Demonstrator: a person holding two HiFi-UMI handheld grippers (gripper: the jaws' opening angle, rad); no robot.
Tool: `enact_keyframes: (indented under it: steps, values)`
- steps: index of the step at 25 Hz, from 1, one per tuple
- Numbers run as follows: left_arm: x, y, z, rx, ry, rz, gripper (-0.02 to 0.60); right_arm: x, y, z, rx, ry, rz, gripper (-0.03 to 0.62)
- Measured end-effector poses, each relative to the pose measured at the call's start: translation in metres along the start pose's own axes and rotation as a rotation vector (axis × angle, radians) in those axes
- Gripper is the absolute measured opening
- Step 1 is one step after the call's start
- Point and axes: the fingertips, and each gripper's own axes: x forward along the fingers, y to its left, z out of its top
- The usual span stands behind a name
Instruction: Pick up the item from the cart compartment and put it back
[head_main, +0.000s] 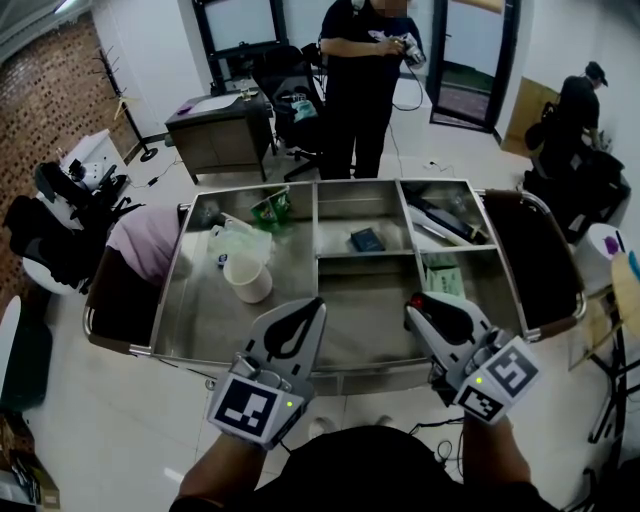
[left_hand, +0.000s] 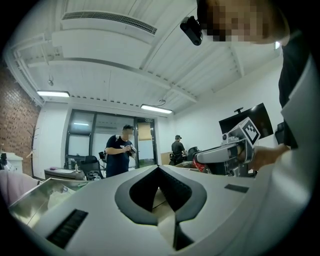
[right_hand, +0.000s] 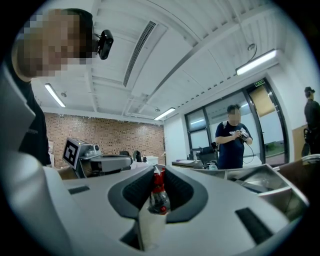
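Observation:
A steel cart (head_main: 330, 255) with several compartments stands below me in the head view. My right gripper (head_main: 414, 303) hovers over its front right part, shut on a small red packet (head_main: 418, 300). In the right gripper view the red packet (right_hand: 158, 192) stands upright between the dark pads (right_hand: 181, 192), and my right gripper (right_hand: 159, 171) points level. My left gripper (head_main: 318, 303) hangs beside it over the cart's front middle. Its jaws meet at the tips with nothing between them, as the left gripper view shows for the left gripper (left_hand: 159, 168).
The cart holds a white cup (head_main: 248, 278), a crumpled plastic bag (head_main: 238, 240), a green packet (head_main: 272, 208), a dark blue box (head_main: 365, 239) and a green-white packet (head_main: 443, 277). A person (head_main: 365, 70) stands behind the cart. A pink bag (head_main: 145, 240) hangs at its left.

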Motion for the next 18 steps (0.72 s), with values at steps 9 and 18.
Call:
enact_keyframes:
  steps: [9,18]
  values:
    - [0.0046,0.0029,-0.0025,-0.016,0.0,0.01,0.0,-0.002,0.0002,0.0008,0.002,-0.008,0.001,0.081]
    - [0.0069,0.007,-0.0049,-0.011,0.01,0.016,0.0,0.0005,-0.005,0.0057,-0.008,-0.014,-0.004,0.081]
